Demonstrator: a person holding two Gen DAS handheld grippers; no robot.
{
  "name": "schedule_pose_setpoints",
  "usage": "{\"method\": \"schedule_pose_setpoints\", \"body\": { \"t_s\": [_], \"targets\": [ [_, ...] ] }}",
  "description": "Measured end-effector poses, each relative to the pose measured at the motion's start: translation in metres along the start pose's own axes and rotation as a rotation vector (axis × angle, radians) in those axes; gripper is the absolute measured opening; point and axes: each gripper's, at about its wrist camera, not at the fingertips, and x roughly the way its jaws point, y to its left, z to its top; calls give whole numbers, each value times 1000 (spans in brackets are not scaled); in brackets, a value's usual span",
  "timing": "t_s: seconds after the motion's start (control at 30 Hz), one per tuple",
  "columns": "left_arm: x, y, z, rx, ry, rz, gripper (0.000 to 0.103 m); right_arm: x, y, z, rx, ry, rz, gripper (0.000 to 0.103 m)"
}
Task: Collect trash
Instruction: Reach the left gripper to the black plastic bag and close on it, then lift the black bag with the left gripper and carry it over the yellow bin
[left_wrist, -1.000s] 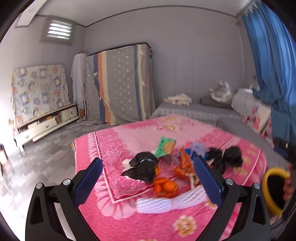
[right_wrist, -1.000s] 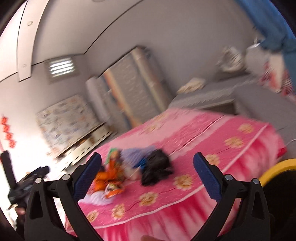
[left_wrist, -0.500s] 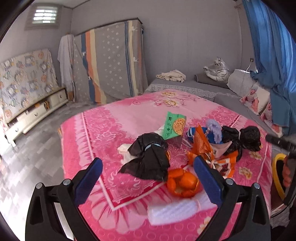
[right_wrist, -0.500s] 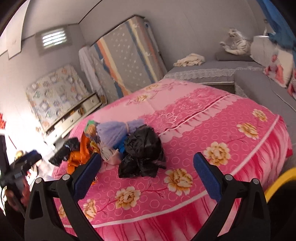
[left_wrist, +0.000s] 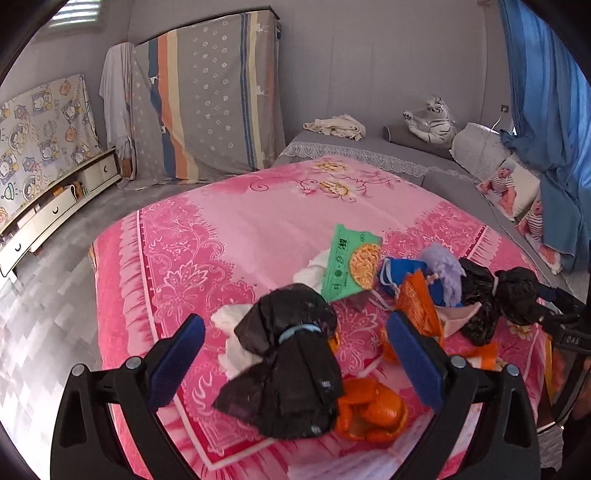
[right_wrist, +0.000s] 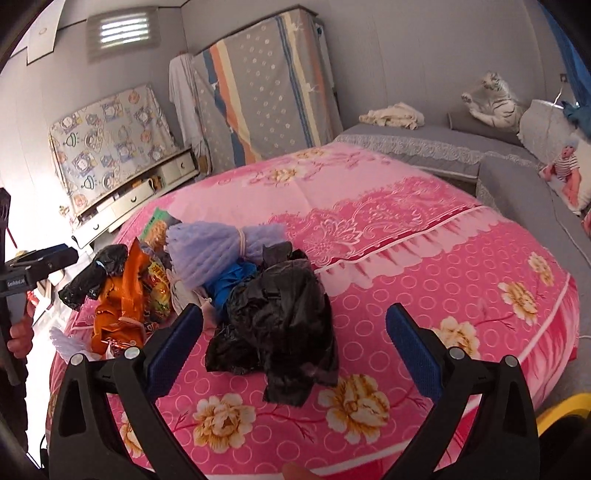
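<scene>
Tongs (left_wrist: 295, 356) nearer black bag (left_wrist: 288, 373), spread wide

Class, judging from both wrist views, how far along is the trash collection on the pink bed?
Done: nothing visibly; all the trash lies on the pink bedspread. In hand: nothing. The left gripper is open around a tied black bag; the right gripper is open at another black bag. Left: both bags, orange peel, green packet, purple foam net.

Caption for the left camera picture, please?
Open left tongs hover over a black bag amid trash on a pink bedspread.
</scene>
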Motion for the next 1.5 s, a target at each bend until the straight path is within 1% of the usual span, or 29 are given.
{"method": "schedule_pose_setpoints", "body": {
  "t_s": [0.13, 0.23, 0.33, 0.37, 0.4, 0.43, 0.47, 0.5, 0.57, 0.6, 0.67, 0.7, 0.77, 0.83, 0.93, 1.0, 1.13, 1.2, 1.27, 1.4, 1.5],
  "targets": [
    [17, 1, 3, 9, 17, -2, 95, 5, 3, 0, -11, 15, 28, 95],
    [28, 5, 2, 3, 24, 20, 93, 9, 4, -1, -4, 29, 44, 95],
    [40, 9, 0, -10, 55, 3, 83, 17, 2, -2, 10, 54, 50, 95],
    [43, 8, -2, -7, 62, 2, 78, 19, 1, -3, 18, 61, 53, 93],
    [46, 8, -3, -3, 68, 7, 70, 21, 1, -4, 25, 68, 53, 91],
    [47, 7, -4, -3, 72, 14, 64, 22, 1, -4, 28, 73, 52, 82],
    [49, 7, -5, -8, 77, 14, 56, 24, 0, -4, 29, 81, 50, 73],
    [50, 9, -6, -18, 81, 4, 50, 25, 0, -5, 29, 88, 45, 70],
    [50, 13, -7, -38, 79, -6, 44, 27, 0, -5, 30, 102, 48, 53],
    [49, 13, -7, -41, 74, -4, 41, 29, 0, -6, 30, 112, 57, 50],
    [47, 16, -8, -50, 66, -5, 38, 29, 2, -7, 19, 125, 58, 28],
    [46, 17, -9, -58, 61, -9, 37, 29, 4, -7, 15, 125, 51, 27],
    [40, 21, -9, -81, 44, -16, 36, 28, 3, -7, 34, 127, 60, 19],
    [31, 25, -9, -100, 21, -34, 36, 25, 2, -7, 42, 127, 68, 17],
    [14, 31, -8, -115, -28, -52, 36, 14, 2, -6, 60, 100, 73, 14],
    [3, 34, -6, -130, -54, -56, 36, 1, 3, -3, 67, 69, 81, 14],
    [-23, 43, -1, -187, -108, -93, 36, -25, 8, 3, 77, 15, 111, 14],
    [-33, 44, 0, -192, -129, -85, 36, -40, 10, 5, 83, -9, 133, 14],
    [-45, 41, 0, -189, -155, -86, 36, -52, 12, 7, 87, -24, 145, 14],
    [-61, 27, 3, -174, -181, -116, 36, -73, 15, 6, 89, -55, 154, 14],
    [-69, 8, 6, -140, -197, -155, 36, -91, 13, 6, 112, -79, 166, 14]
  ]
}}
